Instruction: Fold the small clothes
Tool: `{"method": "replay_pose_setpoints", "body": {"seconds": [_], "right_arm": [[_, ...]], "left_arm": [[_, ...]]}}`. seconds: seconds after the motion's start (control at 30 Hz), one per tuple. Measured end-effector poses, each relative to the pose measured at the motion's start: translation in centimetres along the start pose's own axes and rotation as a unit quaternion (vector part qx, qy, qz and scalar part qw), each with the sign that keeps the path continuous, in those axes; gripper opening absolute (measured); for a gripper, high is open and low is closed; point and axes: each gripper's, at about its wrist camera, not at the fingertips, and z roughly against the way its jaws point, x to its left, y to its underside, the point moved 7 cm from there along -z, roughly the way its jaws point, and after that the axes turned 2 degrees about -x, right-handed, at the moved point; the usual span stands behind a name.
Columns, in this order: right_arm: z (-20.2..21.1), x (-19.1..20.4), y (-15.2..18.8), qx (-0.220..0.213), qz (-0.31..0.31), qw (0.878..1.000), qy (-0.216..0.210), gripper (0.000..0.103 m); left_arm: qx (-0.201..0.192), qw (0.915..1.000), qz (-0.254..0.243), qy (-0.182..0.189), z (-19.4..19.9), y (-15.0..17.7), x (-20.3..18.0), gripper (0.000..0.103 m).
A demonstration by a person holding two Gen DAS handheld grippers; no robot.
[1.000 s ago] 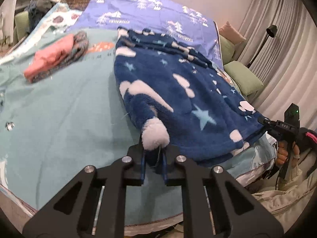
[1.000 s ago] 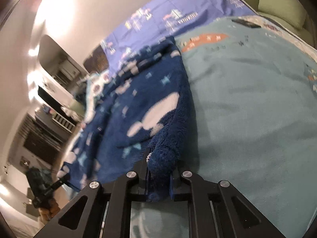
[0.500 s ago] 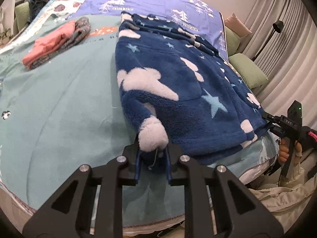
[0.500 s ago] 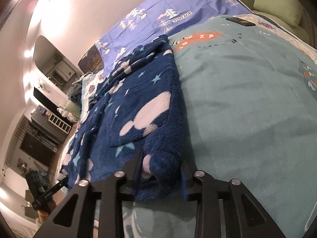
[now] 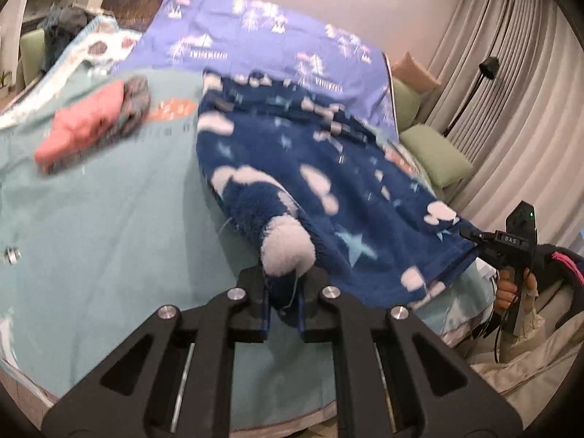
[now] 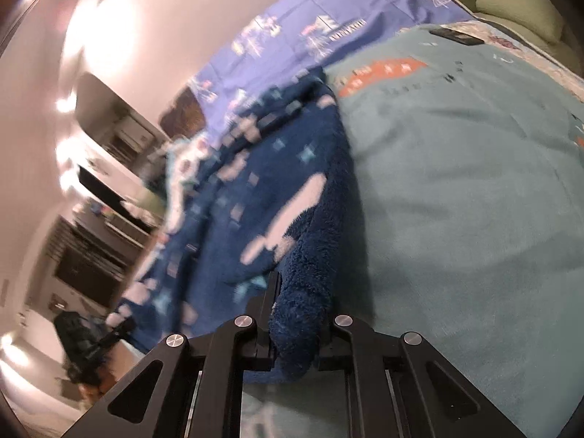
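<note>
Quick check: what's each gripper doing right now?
Left gripper: closed on the blue fleece garment.
Right gripper: closed on the same garment's other corner.

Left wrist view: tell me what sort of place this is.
Most likely a bedroom in a home. The work surface is a bed with a teal blanket and a purple tree-print sheet at its far end; pleated curtains and a black floor lamp stand on the right.
</note>
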Motion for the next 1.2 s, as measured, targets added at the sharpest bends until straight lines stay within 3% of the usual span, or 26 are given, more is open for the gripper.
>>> {"method": "replay_pose_setpoints", "body": {"seconds": [0.3, 0.6, 0.93, 1.2], "right_arm": [[1.8, 3.4, -4.3, -0.038, 0.02, 0.998, -0.054, 0.011], [2.1, 6.4, -8.6, -0.078, 0.05, 0.993, -0.077, 0.011], [1.0, 8.8, -16.6, -0.122, 0.068, 0.987, -0.081, 0.011], [-1.6, 10.7, -23.7, -0.149, 0.081, 0.983, -0.071, 0.011]], "left_arm": [[-0.056, 0.998, -0.027, -0.013, 1.2, -5.3, -1.3, 0.012], [-0.093, 0.9935, -0.056, -0.033, 1.4, -10.3, -2.0, 0.012], [-0.136, 0.9836, -0.099, -0.066, 0.1, -18.4, -2.2, 0.012], [-0.171, 0.977, -0.096, -0.085, -1.8, -24.8, -1.5, 0.011]]}}
